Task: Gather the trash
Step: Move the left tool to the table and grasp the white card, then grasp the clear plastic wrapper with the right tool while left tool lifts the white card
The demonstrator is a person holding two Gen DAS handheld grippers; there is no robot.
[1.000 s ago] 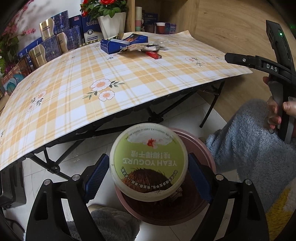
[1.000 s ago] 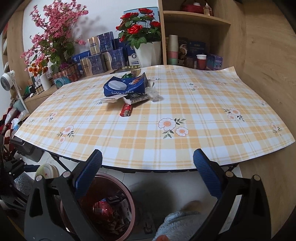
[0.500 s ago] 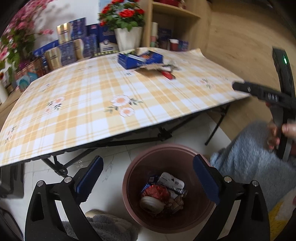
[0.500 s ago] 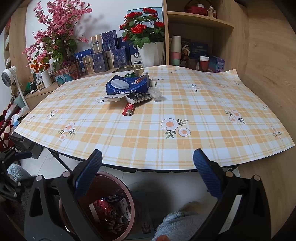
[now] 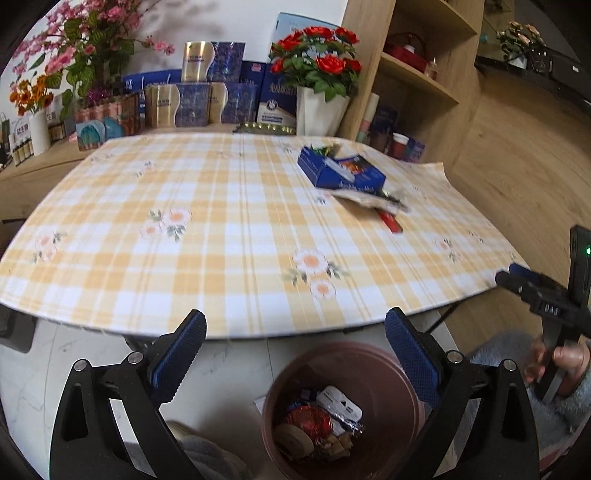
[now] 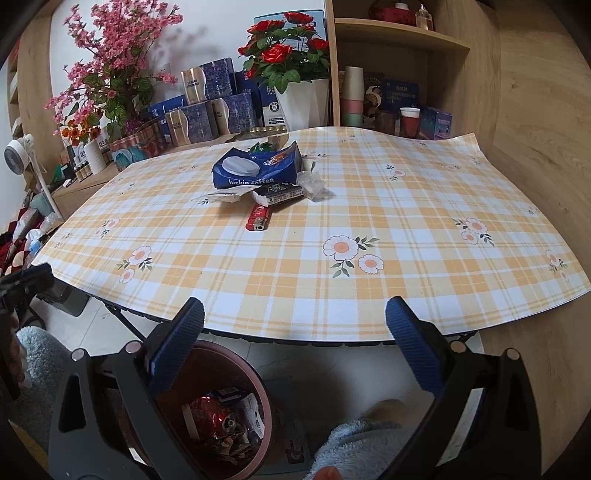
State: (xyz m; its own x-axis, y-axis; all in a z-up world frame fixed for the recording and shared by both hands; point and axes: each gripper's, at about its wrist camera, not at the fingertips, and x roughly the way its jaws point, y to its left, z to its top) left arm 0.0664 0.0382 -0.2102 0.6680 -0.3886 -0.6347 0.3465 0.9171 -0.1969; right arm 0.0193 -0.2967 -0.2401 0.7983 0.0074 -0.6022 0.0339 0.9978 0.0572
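Observation:
My left gripper is open and empty, hovering above the brown trash bin on the floor in front of the table. A yogurt tub lies in the bin among a red wrapper and other scraps. My right gripper is open and empty too, at the table's near edge, with the bin below to its left. On the checked tablecloth sits a pile of trash: a blue coffee bag, a red lighter, a dark pack, crumpled clear plastic and torn paper.
Flower pots, blue and gold boxes and cups stand behind the table and on the wooden shelf. The table's folding legs stand beside the bin. A fluffy blue sleeve shows at the bottom. A small fan is at far left.
A second ago the yogurt tub sat between my left jaws above the bin; it then dropped into the bin. The left gripper has since risen and turned toward the table. The right gripper stayed still.

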